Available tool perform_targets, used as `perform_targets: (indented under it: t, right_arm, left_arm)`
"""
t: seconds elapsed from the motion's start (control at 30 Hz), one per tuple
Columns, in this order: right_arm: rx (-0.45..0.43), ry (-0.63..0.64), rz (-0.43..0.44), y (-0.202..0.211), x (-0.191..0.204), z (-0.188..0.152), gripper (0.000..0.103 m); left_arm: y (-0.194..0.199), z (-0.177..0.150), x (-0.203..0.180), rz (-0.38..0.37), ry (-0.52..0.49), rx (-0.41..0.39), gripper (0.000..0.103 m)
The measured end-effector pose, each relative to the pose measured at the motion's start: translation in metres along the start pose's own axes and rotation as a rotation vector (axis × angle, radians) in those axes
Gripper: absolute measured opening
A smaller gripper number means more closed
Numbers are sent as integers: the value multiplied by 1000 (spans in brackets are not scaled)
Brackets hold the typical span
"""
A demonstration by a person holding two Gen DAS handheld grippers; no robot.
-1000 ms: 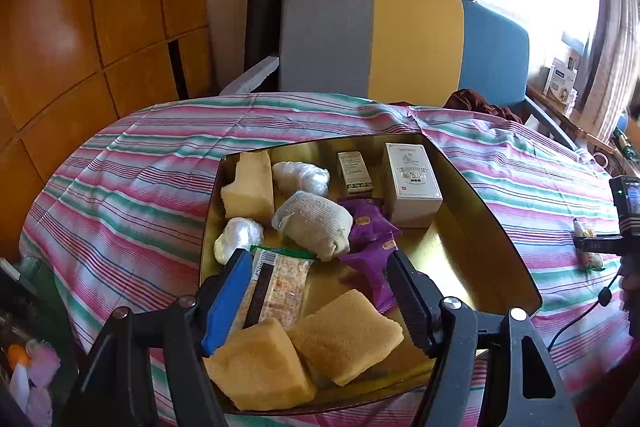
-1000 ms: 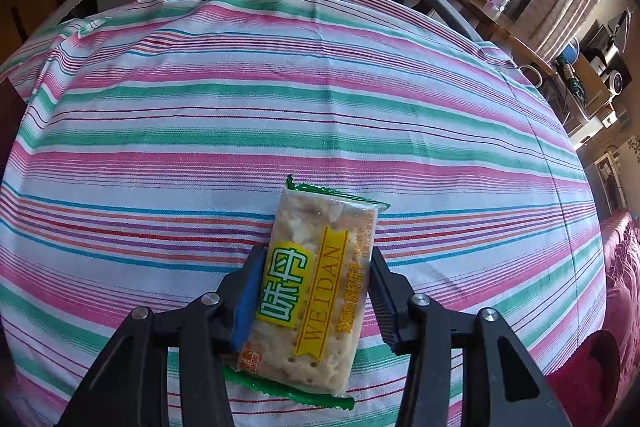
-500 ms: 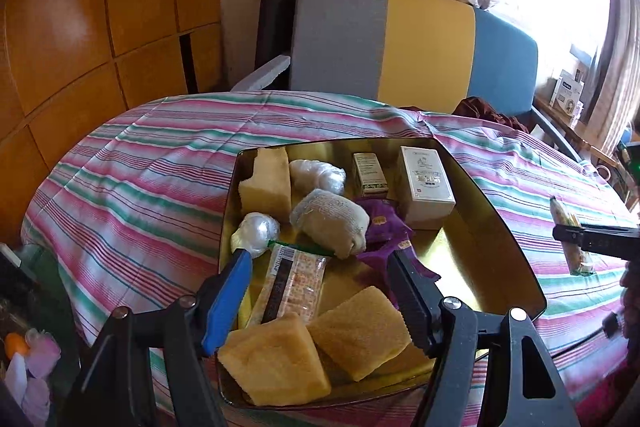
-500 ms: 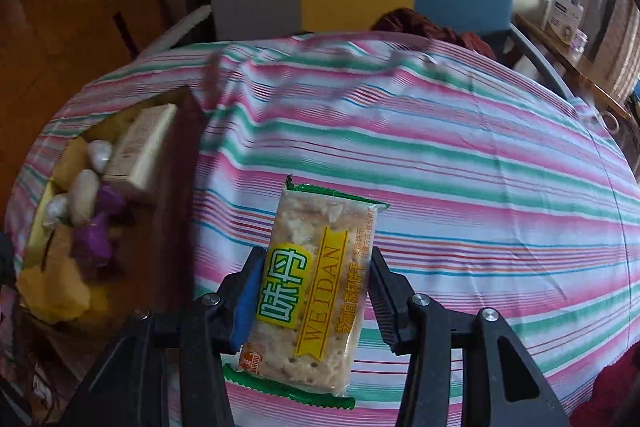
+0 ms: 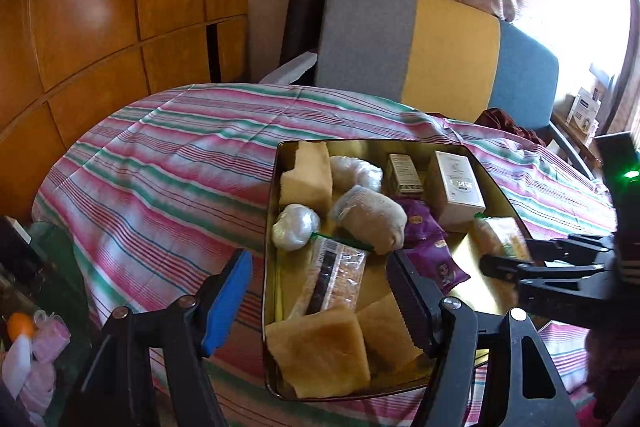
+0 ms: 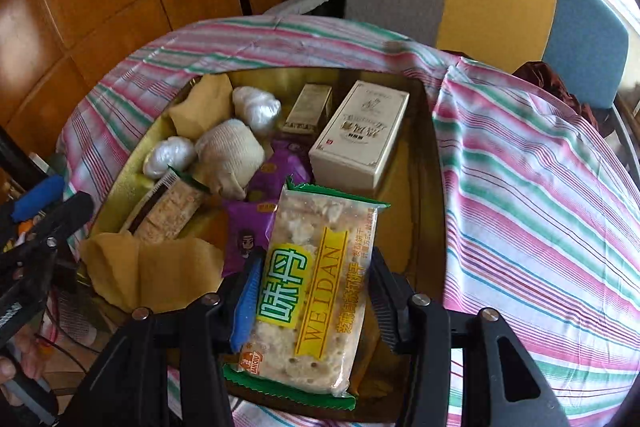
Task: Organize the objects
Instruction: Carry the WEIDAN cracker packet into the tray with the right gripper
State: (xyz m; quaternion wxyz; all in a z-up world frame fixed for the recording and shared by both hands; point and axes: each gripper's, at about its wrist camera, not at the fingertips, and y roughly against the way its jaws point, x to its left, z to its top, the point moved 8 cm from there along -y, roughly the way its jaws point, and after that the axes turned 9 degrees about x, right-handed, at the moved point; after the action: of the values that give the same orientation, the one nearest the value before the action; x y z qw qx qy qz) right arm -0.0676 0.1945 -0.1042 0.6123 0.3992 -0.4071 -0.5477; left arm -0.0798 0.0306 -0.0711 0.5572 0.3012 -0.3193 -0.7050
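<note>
Right gripper, fingers clamped on the cracker packet, hangs over the gold tray at frame centre, already well filled; release remains. Left gripper fingers wide, empty.

Cracker packet hides tray floor beneath, print on small box too blurred to read. Left wrist view: same packet blurred, partly behind right gripper; items at bottom-left edge cut off, unidentifiable.

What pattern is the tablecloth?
The tablecloth has pink, green and white stripes, clearest in the right wrist view.
</note>
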Motion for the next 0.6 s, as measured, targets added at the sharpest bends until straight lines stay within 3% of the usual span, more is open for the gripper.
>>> perform_targets:
  t: [0.33,0.6]
  right_arm:
    - [67,-1,-143,-28,-11,-8,50]
    - [54,-14,-151,-34,-8,-15,51]
  left_arm:
    - [-8,-6,-2,-9,0,24,71]
    - [-9,-8,-3,6,-7,23,73]
